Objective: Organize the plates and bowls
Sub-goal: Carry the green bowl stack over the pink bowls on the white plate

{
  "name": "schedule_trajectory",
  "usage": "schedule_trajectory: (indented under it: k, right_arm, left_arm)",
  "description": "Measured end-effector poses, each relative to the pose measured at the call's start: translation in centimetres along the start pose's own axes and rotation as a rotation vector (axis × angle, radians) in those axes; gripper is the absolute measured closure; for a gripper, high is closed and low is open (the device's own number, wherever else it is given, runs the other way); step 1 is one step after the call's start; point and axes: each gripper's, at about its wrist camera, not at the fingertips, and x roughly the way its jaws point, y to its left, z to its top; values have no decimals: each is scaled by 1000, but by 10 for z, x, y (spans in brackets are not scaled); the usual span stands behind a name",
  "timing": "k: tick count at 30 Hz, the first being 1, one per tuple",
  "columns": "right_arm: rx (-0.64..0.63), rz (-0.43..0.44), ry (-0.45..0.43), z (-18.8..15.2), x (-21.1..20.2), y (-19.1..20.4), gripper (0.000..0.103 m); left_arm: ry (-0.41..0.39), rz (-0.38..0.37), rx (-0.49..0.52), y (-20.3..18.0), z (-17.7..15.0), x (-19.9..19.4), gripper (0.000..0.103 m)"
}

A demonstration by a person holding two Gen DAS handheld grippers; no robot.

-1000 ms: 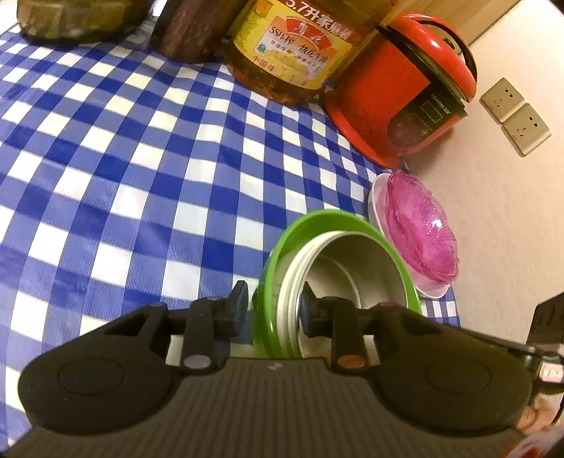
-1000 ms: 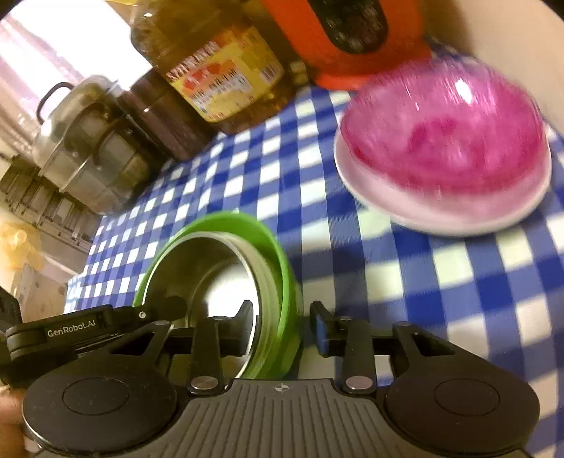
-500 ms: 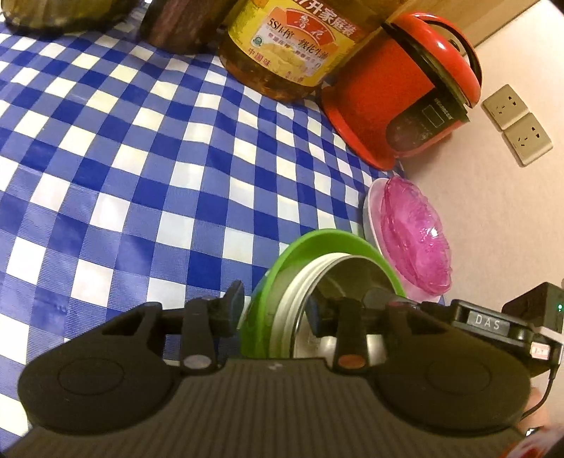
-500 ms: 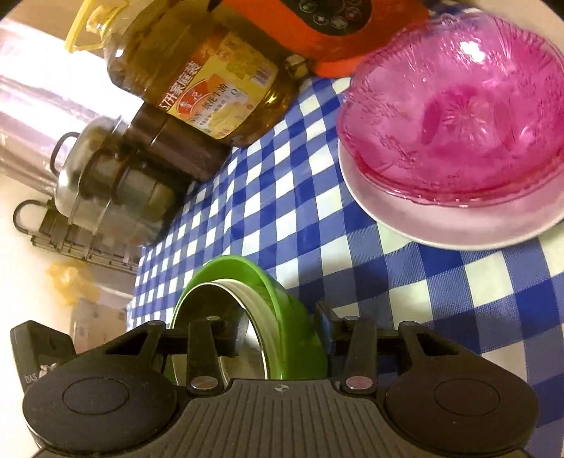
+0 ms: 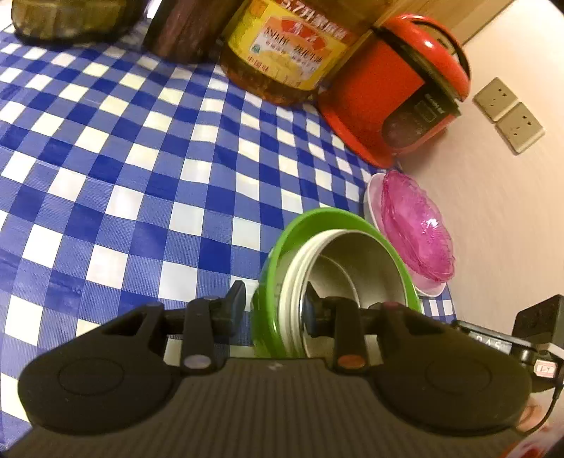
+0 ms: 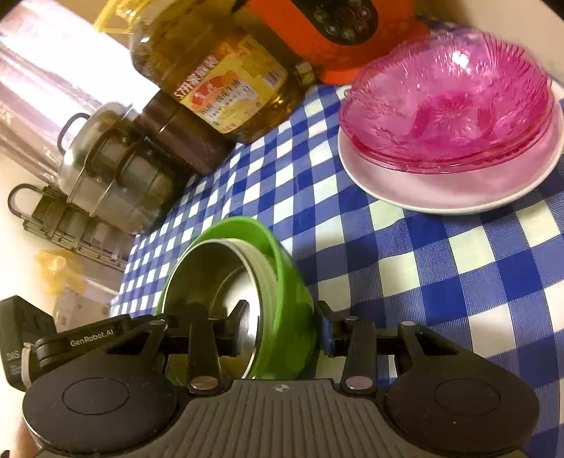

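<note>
A green bowl with a steel bowl nested inside is held above the checked tablecloth. My left gripper is shut on its near rim, one finger outside, one inside. My right gripper is shut on the opposite rim of the same green bowl, around the steel bowl. A pink glass bowl sits on a white plate at the back right; the pink bowl also shows in the left wrist view.
A red rice cooker, a large oil bottle, a dark jar and a steel pot stand along the back of the blue checked table. A wall with sockets is right.
Both grippers have carried the stacked green and steel bowls closer to the pink bowl and plate. The stack has tilted slightly. Both grips are unchanged.
</note>
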Motion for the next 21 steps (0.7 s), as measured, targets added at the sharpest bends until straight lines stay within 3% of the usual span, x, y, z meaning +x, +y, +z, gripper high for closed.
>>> schedule_trajectory:
  k: [7, 17, 21]
  right_arm:
    - [-113, -85, -54, -17, 5, 19, 62]
    - [-100, -102, -72, -16, 17, 16, 63]
    - [-83, -96, -74, -16, 19, 15, 68]
  left_arm:
    - [-70, 44, 75, -11, -19, 0, 74]
    - [-116, 64, 74, -12, -28, 8, 76]
    - [-127, 78, 79, -14, -29, 7, 77]
